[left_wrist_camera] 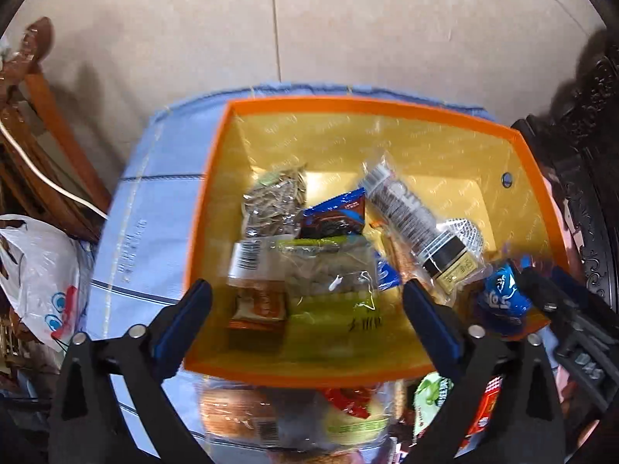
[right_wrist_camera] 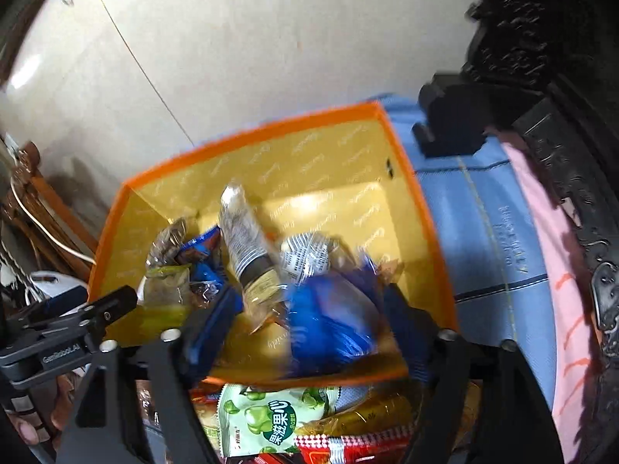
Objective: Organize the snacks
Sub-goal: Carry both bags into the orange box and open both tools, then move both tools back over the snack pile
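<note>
An orange box [left_wrist_camera: 348, 106] with a yellow inside stands on a blue cloth [left_wrist_camera: 154, 193]. It holds several snack packets. My left gripper [left_wrist_camera: 309, 309] hangs open above the box's near side. A clear green-edged packet of seeds [left_wrist_camera: 329, 274] lies in the box below the gap, touching neither finger. My right gripper [right_wrist_camera: 309, 321] is open over the box's near right corner. A blurred blue packet [right_wrist_camera: 329, 321] sits between its fingers, with a clear gap to the left one. In the left wrist view the same blue packet [left_wrist_camera: 499, 294] shows beside a right finger [left_wrist_camera: 541, 286].
More snacks lie heaped before the box: a green fruit-candy packet [right_wrist_camera: 263, 421], red packets [right_wrist_camera: 340, 444] and a clear bag of bread [left_wrist_camera: 232, 413]. A white plastic bag [left_wrist_camera: 35, 270] and wooden furniture [left_wrist_camera: 50, 123] stand left, dark carved furniture [left_wrist_camera: 595, 154] right.
</note>
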Demonstrator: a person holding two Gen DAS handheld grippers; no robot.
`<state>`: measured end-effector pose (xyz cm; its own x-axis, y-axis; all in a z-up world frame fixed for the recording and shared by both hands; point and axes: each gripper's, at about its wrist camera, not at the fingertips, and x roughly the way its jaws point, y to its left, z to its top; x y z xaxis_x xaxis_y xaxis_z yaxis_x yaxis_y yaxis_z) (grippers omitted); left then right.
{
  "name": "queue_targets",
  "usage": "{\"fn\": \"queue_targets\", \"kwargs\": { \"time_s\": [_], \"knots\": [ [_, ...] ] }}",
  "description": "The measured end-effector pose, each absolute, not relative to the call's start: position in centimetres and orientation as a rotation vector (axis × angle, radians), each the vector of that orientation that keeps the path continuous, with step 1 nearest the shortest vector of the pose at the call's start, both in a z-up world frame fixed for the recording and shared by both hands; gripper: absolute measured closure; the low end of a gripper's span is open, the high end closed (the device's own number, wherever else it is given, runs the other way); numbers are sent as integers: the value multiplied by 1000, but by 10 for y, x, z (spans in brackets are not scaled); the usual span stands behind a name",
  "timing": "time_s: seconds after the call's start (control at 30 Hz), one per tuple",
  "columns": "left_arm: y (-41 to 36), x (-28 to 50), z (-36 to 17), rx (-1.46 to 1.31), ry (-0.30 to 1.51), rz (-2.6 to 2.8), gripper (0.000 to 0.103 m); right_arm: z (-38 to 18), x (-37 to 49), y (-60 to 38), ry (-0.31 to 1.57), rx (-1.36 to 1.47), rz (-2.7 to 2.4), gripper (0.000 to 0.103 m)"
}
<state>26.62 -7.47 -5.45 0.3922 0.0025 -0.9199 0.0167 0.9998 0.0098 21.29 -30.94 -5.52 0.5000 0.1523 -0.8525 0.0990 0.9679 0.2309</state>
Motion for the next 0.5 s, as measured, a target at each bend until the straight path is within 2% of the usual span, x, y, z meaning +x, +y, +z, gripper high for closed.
{"fn": "queue_targets", "kwargs": {
  "time_s": [0.27, 0.5],
  "knots": [
    [-61, 209, -48, 75, 1187, -40, 4, -43, 149, -329, 1051, 295, 0, 17],
    [-51, 136, -76, 129, 1265, -67, 4, -64, 80, -323, 1137, 271, -3, 16]
  ]
}}
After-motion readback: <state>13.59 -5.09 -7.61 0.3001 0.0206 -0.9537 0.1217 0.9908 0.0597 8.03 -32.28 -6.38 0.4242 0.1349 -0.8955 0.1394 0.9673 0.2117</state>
